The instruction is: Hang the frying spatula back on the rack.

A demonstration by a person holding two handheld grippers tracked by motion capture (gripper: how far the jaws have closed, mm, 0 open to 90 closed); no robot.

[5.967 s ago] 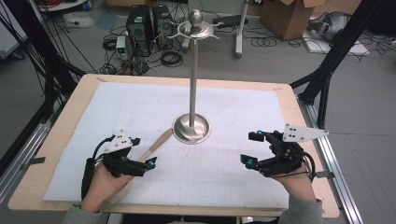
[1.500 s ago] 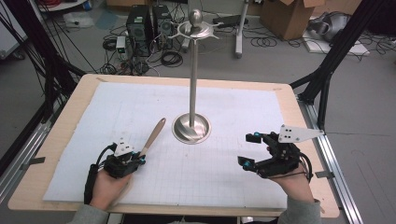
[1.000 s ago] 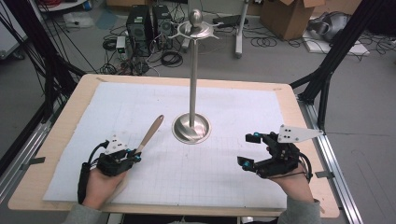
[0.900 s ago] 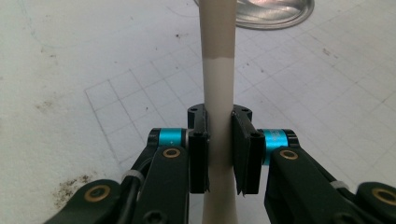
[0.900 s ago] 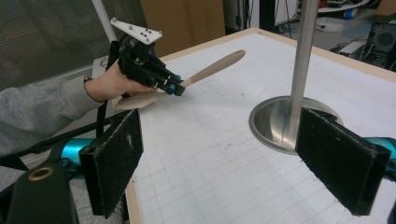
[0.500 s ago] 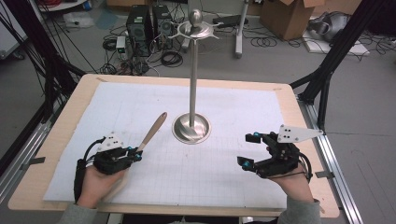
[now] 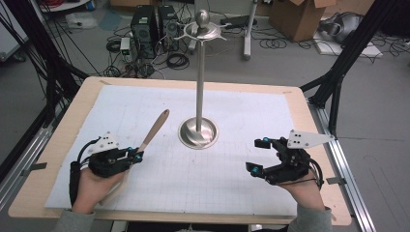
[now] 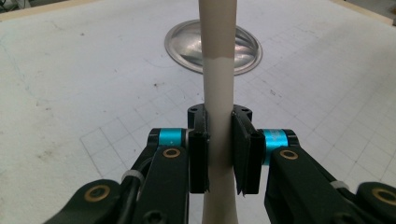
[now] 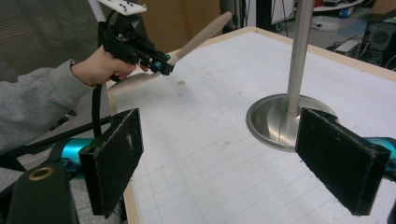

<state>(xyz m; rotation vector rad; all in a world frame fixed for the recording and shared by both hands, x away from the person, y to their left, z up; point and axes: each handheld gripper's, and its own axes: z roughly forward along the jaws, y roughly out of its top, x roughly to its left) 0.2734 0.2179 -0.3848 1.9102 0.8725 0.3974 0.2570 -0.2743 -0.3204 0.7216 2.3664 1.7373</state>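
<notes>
1. Cables, computer towers and cardboard boxes crowded the floor beyond the table (image 7: 58, 145) in the high view. On its white gridded mat (image 7: 232, 183) the metal stand (image 7: 198, 131) stood near the centre. Your left gripper (image 7: 137, 155) sat at about eight o'clock from the stand's base, clamped on the wooden spoon (image 7: 153, 129), whose handle slanted up toward one o'clock. Your right gripper (image 7: 258, 155) rested at about four o'clock from the base, jaws spread and empty.

2. From the left gripper view, your left gripper (image 8: 219, 154) had both pads pressed against the spoon's pale shaft (image 8: 218, 84), which rose straight toward twelve o'clock in front of the stand's round base (image 8: 184, 44). You held it at a narrow part of the shaft, a sound choice. I judged the spoon light, rigid and smooth, so it could pivot or slip between the pads if you swung it fast.

3. From the right gripper view, your right gripper (image 9: 238, 163) showed wide-open pads with nothing between them. At eleven o'clock your other hand (image 9: 100, 65) carried the spoon (image 9: 205, 30) lifted off the mat, tilted up toward the stand's pole (image 9: 299, 51).
</notes>
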